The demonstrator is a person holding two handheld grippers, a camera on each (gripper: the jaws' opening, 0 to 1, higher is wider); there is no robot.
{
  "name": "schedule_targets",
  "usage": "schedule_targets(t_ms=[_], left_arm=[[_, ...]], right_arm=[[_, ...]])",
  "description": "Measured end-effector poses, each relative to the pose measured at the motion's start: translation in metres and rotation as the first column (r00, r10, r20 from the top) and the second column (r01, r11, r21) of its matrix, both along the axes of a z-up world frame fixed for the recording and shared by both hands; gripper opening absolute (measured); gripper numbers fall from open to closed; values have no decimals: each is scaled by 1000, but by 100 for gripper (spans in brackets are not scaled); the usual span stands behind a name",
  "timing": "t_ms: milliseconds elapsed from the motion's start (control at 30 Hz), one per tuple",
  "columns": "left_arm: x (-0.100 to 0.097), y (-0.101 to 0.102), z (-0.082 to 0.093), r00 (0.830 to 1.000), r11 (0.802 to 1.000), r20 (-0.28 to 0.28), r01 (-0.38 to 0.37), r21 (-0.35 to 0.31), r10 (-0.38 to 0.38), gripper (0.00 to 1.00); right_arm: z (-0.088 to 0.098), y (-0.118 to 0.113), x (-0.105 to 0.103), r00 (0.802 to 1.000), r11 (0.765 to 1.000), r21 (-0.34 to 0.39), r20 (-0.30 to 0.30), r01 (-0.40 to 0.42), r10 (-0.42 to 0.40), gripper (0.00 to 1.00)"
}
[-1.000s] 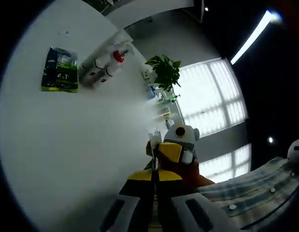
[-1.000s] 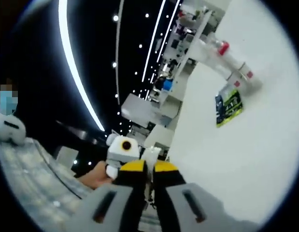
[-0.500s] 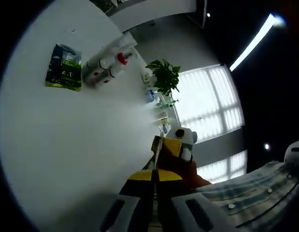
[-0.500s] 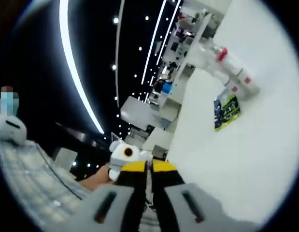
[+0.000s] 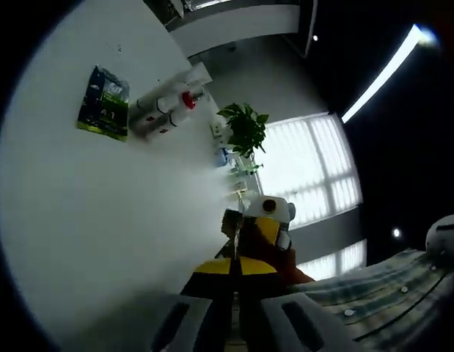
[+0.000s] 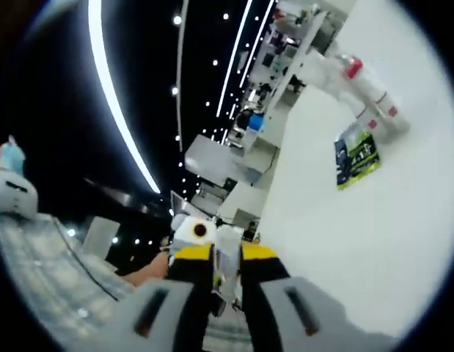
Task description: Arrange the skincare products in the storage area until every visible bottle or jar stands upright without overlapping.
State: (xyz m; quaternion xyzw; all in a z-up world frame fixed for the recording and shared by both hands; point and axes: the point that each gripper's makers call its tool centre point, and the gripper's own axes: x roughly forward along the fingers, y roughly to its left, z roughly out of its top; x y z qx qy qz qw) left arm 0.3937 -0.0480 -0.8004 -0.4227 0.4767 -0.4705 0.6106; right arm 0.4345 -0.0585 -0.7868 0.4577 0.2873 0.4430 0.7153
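Two claws hang off the counter [image 5: 102,220] edge, left claw [image 5: 235,265] clenched empty, right claw [image 6: 227,258] slightly parted with nothing clearly held. Bottles [image 5: 168,110] lie toppled beside a green sachet [image 5: 103,103] far across; best to approach level and grip one bottle mid-body

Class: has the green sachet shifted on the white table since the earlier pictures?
No. The green sachet keeps its place beside the lying bottles; the camera moved.
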Motion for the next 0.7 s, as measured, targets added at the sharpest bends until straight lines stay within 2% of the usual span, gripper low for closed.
schedule_targets(t_ms=[33, 67, 100, 200, 300, 400, 533, 633, 700], left_arm=[[1, 3, 0, 1000, 1000, -11, -13, -9, 13, 0], [2, 4, 2, 1000, 999, -22, -21, -27, 20, 0], [1, 5, 2, 999, 999, -31, -23, -33, 22, 0], [-1, 5, -1, 999, 999, -23, -30, -11, 30, 1], [0, 8, -4, 997, 998, -43, -63, 3, 63, 3], [0, 12, 0, 997, 998, -16, -69, -2, 69, 4], [0, 17, 2, 996, 996, -10, -91, -16, 91, 2], [1, 20, 7, 995, 995, 45, -93, -20, 94, 0], [4, 21, 9, 992, 993, 46, -117, -13, 117, 0]], right_arm=[[0, 1, -4, 1000, 1000, -3, -1, -20, 20, 1], [1, 2, -10, 998, 999, -20, 40, -48, 49, 1], [1, 4, -9, 999, 999, -23, 25, -23, 24, 0], [-2, 5, -11, 999, 999, -45, 36, -20, 22, 0], [0, 5, -10, 1000, 999, -24, 19, -21, 21, 0], [3, 8, -10, 999, 1000, -15, 23, -26, 27, 0], [2, 9, -12, 999, 999, -32, 37, -32, 34, 0], [6, 11, -13, 998, 999, -5, 44, -42, 42, 0], [10, 13, -13, 998, 999, -6, 57, -34, 34, 0]])
